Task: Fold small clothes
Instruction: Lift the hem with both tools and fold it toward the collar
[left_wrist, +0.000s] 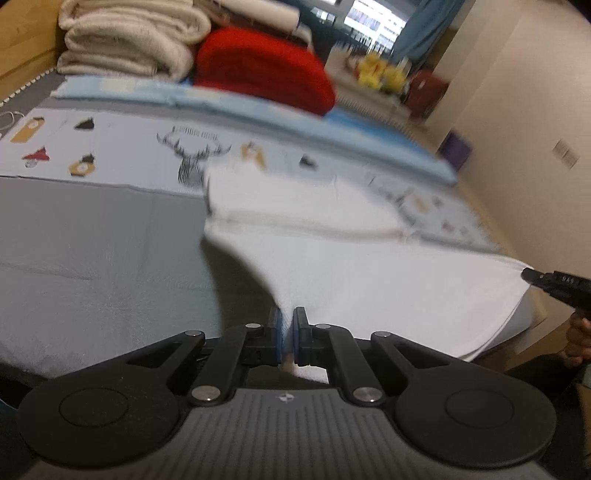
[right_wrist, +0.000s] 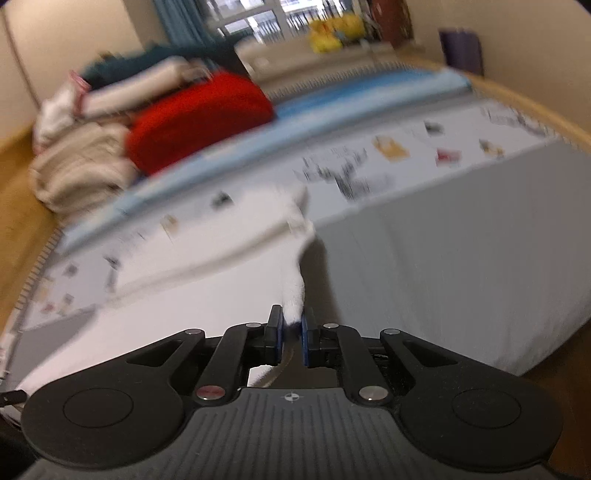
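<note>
A: Pinching a corner of the white cloth (left_wrist: 351, 280), the left gripper (left_wrist: 287, 332) has its two fingers drawn nearly together, with a thin fold of fabric squeezed between the blue pads (left_wrist: 277, 334)

B: And the other one?

A: The right gripper (right_wrist: 291, 332) is the same: fingers closed onto a bunched corner of the cloth (right_wrist: 207, 295), which rises out of them in a narrow twist. From the left view you can also see the right gripper's black tip (left_wrist: 554, 282) touching the cloth's far right edge

B: Where does the cloth lie?

A: Stretched between the two grippers over the grey bed cover (left_wrist: 92, 240), its near edge lifted, its far part resting on the pale printed sheet (left_wrist: 122, 147) with the deer head (left_wrist: 192, 155) and small pictures on it. A cream-coloured band crosses the cloth

B: What sits behind it?

A: A blue folded layer (left_wrist: 258, 107) along the back of the sheet, a red cushion (left_wrist: 258, 70) on top of that, and a stack of cream blankets (left_wrist: 129, 40) beside the cushion. Both views are blurred, so finer detail is hard to make out
</note>
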